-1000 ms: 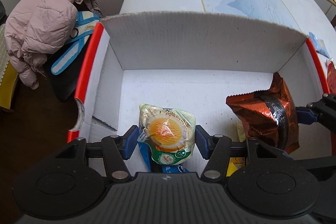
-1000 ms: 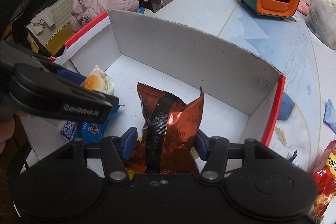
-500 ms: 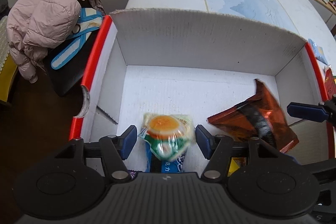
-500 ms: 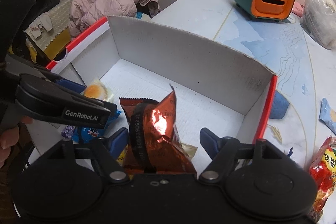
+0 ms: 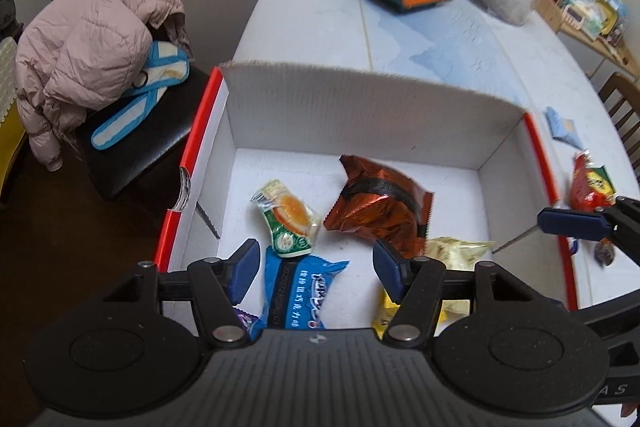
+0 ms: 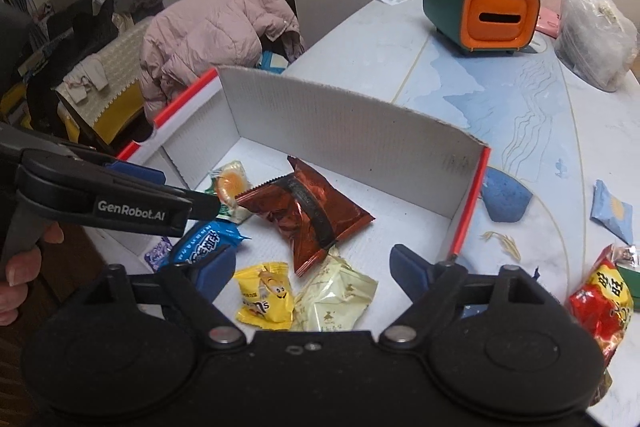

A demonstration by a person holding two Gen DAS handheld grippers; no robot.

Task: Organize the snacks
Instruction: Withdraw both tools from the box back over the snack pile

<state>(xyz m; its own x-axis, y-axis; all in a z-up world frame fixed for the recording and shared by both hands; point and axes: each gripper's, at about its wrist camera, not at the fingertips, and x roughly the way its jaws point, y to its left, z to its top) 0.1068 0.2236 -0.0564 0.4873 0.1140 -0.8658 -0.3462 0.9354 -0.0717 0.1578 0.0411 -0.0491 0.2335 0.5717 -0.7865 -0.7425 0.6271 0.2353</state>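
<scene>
We're at the release step of a drop-off. The left gripper (image 5: 312, 265) has its jaws opening with nothing clamped: the green-and-orange packet (image 5: 287, 218) lies loose on the floor of the white box (image 5: 360, 107), just ahead of the fingertips, resting against the top edge of the blue wafer pack (image 5: 298, 291). The right gripper (image 6: 312, 263) is also opening and empty; the copper foil bag (image 6: 308, 213) lies flat mid-box, well clear of its pads.

So both items look delivered. Our read: next we back out of the box and go for the snacks not yet boxed on the table (image 6: 540, 131). That calls for lifting clear of the box's red-edged right wall (image 6: 470, 203) first, then swinging right, jaws kept wide.

View differences:
- Right wrist view shows the yellow candy pack (image 6: 266, 297) and the pale cream pack (image 6: 336, 297) in full near the box's near edge; in the left view they are mostly hidden behind the gripper finger.
- Right view also shows the unboxed stock better: the red snack bag (image 6: 600, 301) and the light blue sachet (image 6: 612, 211) outside the right wall, plus a blue round object (image 6: 502, 197) against that wall, which we can't identify.
- Right view catches the left gripper from the side with a hand on its grip.
- Left view shows the box's left wall and the chair with the pink jacket (image 5: 92, 47) beside it, plus one blue finger of the right gripper at frame right.
</scene>
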